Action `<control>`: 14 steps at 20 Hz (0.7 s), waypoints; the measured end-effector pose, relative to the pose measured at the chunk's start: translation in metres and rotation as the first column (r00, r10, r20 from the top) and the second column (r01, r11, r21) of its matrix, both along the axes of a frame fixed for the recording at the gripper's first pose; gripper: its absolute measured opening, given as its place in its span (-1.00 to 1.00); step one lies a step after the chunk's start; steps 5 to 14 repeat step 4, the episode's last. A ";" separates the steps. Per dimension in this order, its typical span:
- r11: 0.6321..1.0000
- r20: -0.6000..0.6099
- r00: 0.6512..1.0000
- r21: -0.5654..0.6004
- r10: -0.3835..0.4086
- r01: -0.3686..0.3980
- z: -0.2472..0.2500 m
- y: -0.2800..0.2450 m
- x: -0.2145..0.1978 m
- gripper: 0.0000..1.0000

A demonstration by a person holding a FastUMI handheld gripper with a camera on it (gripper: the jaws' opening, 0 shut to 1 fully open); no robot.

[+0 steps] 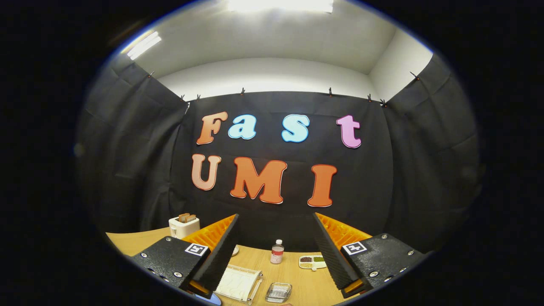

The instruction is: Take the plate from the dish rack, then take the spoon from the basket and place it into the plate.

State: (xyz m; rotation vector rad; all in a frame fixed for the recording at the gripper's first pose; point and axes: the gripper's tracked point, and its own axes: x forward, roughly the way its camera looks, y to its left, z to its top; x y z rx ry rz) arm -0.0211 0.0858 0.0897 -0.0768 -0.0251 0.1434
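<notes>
My gripper (275,216) is open, its two fingers spread wide and raised well above the wooden table (297,276), with nothing between them. Below the gap, close by the left finger, lies a white rectangular rack-like piece (239,282); I cannot tell whether it holds a plate. Just right of it sits a small clear ribbed container (278,292). A blue rounded edge (211,299) peeks out under the left finger. I cannot make out a spoon.
A white toaster (182,226) with toast in it stands at the table's far left. A small bottle (277,251) with a red label stands at the far middle, beside a white divided dish (312,262) of beans. The black cloth wall closes the back.
</notes>
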 end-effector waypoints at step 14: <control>1.000 -0.004 1.000 -0.007 -0.004 0.004 -0.002 0.003 -0.006 0.97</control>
